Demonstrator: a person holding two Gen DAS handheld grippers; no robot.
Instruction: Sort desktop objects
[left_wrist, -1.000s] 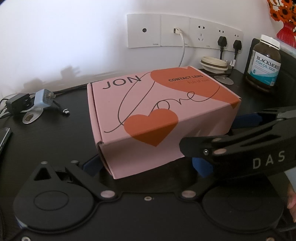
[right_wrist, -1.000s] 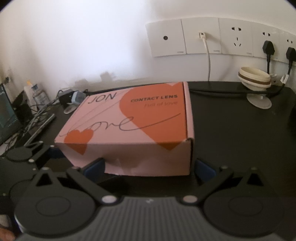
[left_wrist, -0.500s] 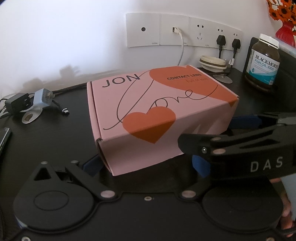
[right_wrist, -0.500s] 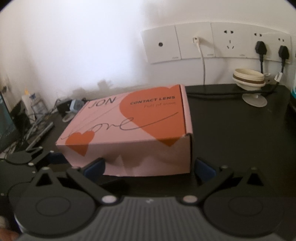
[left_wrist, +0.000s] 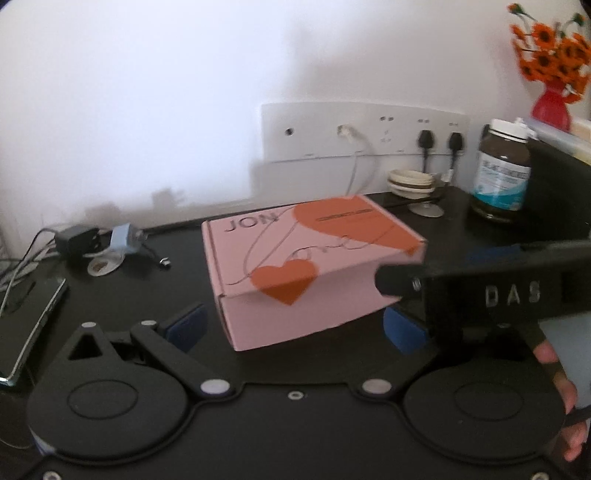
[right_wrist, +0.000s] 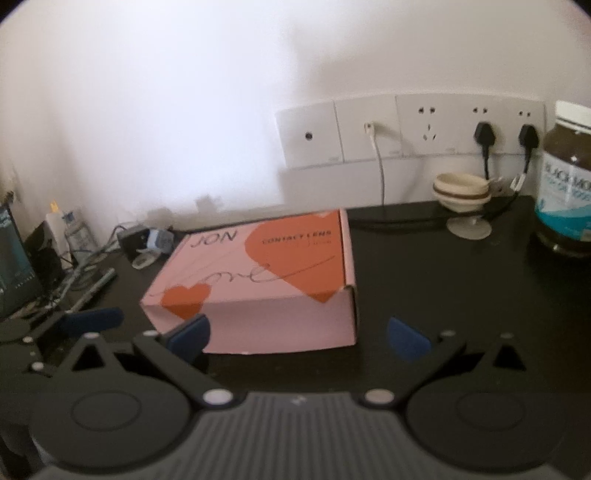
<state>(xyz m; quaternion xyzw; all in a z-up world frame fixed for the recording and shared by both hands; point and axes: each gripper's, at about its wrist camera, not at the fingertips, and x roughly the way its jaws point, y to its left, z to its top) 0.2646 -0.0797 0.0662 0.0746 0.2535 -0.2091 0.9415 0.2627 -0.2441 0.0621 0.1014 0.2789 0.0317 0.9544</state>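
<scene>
A pink cardboard box with red hearts and "JON" lettering rests on the black desk; it also shows in the right wrist view. My left gripper is open and empty, its blue pads standing clear of the box's near end. My right gripper is open and empty just in front of the box's near side. The right gripper's body also shows beside the box in the left wrist view.
A brown fish oil bottle stands at the back right by a black box. A cream lidded dish sits under the wall sockets. Chargers and cables and a phone lie at the left.
Both grippers have pulled back and up from the box, which now looks smaller and farther off. The pads no longer flank the box closely. The box rests on the desk.
</scene>
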